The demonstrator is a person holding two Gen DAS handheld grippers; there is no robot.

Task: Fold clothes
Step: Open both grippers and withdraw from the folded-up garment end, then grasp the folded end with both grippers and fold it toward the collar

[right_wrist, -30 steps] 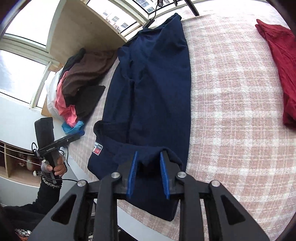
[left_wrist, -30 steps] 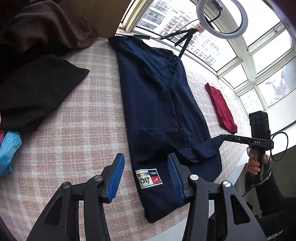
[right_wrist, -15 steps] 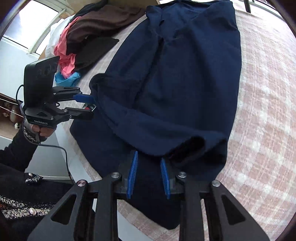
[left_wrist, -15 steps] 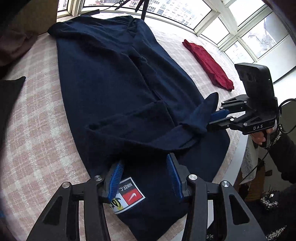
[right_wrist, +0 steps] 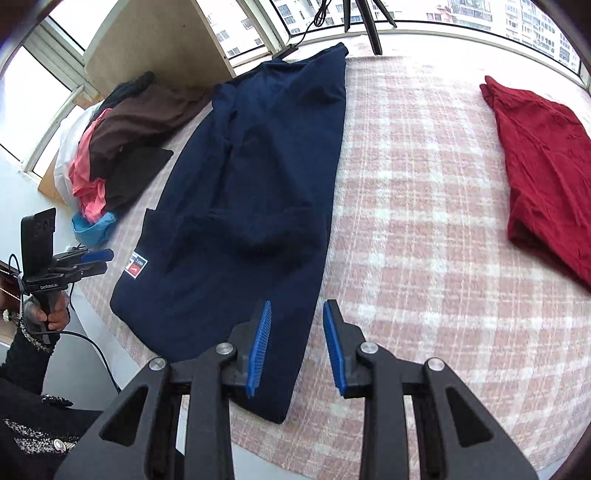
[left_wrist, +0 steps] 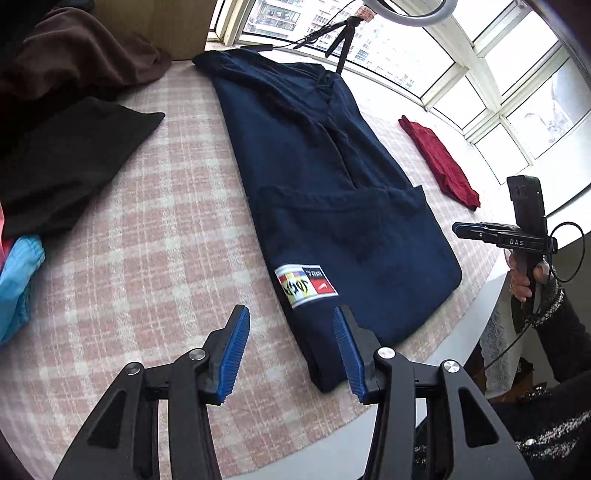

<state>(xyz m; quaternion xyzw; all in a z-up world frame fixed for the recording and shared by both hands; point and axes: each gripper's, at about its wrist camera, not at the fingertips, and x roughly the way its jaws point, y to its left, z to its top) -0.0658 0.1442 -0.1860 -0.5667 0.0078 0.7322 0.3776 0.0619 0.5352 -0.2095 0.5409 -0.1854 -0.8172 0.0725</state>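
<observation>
A surface covered in pink-and-white checked cloth (left_wrist: pixel 155 236) is seen, rounded along its near edge; whether it is a bed or a counter cannot be told. A navy garment (left_wrist: pixel 332 192) is laid lengthwise down its middle, from the near edge towards the far edge, with one end folded back over the body and a coloured label (left_wrist: pixel 306 285) showing near the near edge. A red garment (right_wrist: pixel 543 166) is laid flat towards the right edge, well apart from the navy one. A heap of brown, black, pink and light-blue clothes (right_wrist: pixel 122 147) is piled at the far-left corner. Windows (left_wrist: pixel 517 74) are set along the far side, with a ring light (left_wrist: pixel 406 11) on a tripod in front of them.

The left tongs (left_wrist: pixel 291 350) are held above the navy garment's near corner, jaws parted, nothing gripped. The right tongs (right_wrist: pixel 297 345) have just been opening; their jaws are parted over the garment's right border, with no cloth pinched between them.
</observation>
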